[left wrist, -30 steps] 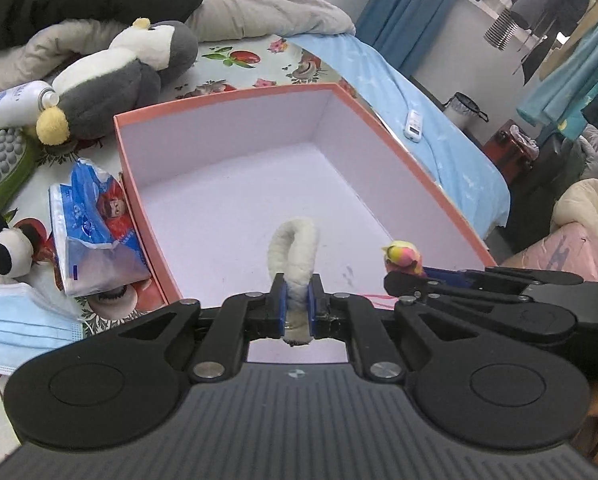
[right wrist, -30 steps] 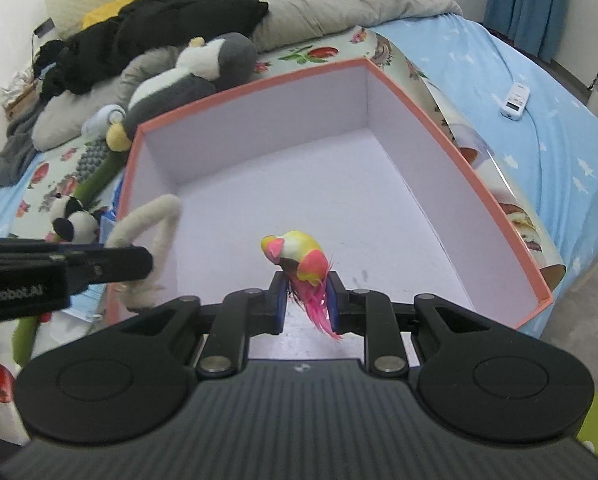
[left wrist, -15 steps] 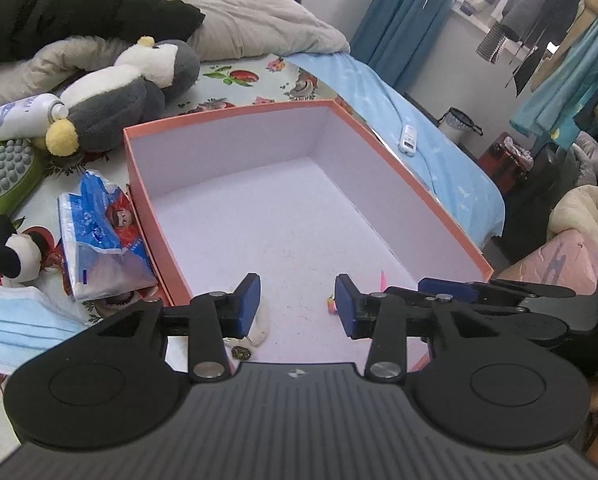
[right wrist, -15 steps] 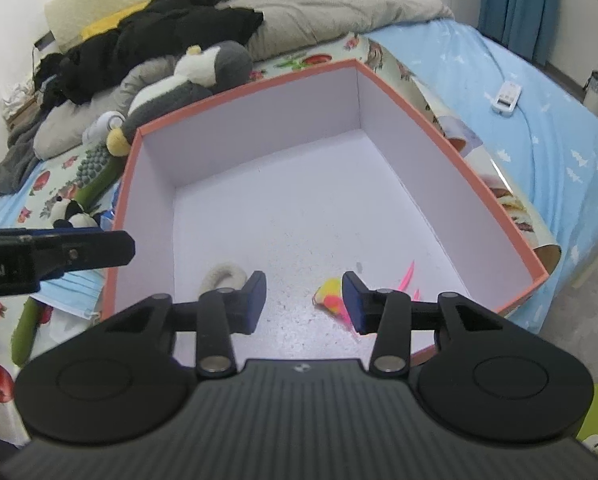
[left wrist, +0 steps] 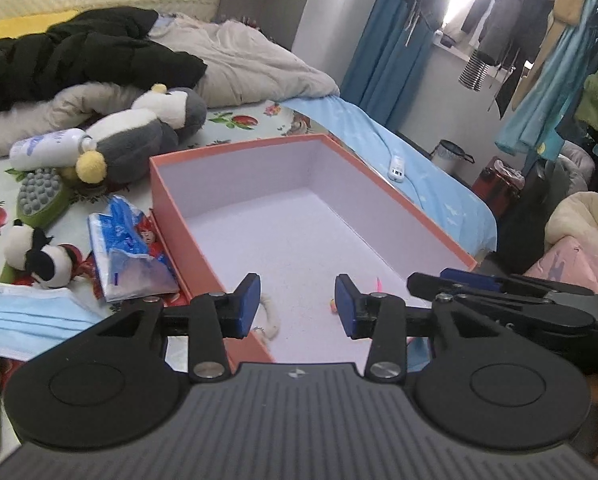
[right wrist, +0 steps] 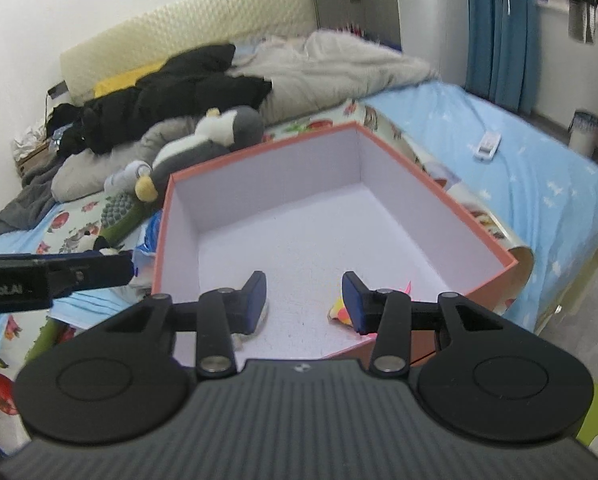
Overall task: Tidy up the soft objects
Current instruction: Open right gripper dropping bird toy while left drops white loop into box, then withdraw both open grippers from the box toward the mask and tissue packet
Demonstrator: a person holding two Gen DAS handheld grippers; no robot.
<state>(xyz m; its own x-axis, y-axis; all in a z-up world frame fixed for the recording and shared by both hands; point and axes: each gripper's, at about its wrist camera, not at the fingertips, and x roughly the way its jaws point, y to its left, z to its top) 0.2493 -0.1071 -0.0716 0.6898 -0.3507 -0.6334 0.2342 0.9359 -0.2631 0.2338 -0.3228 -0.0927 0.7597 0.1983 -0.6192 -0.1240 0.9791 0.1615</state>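
Box [left wrist: 187, 236] holds white loop [left wrist: 270, 316], we note both claws [left wrist: 296, 306] [right wrist: 303, 300] just opened, empty, mask [left wrist: 27, 322] only in left view.

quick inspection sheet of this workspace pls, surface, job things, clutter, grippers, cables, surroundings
surface: bed with fruit-print cover.
job's things: orange box holds white plush loop and pink-yellow toy; penguin plush, panda plush lie outside.
clutter: tissue pack, face mask, spray bottle, remote.
grippers: left gripper and right gripper open, empty.
cables: nothing seen.
surroundings: blue curtain, hanging clothes.
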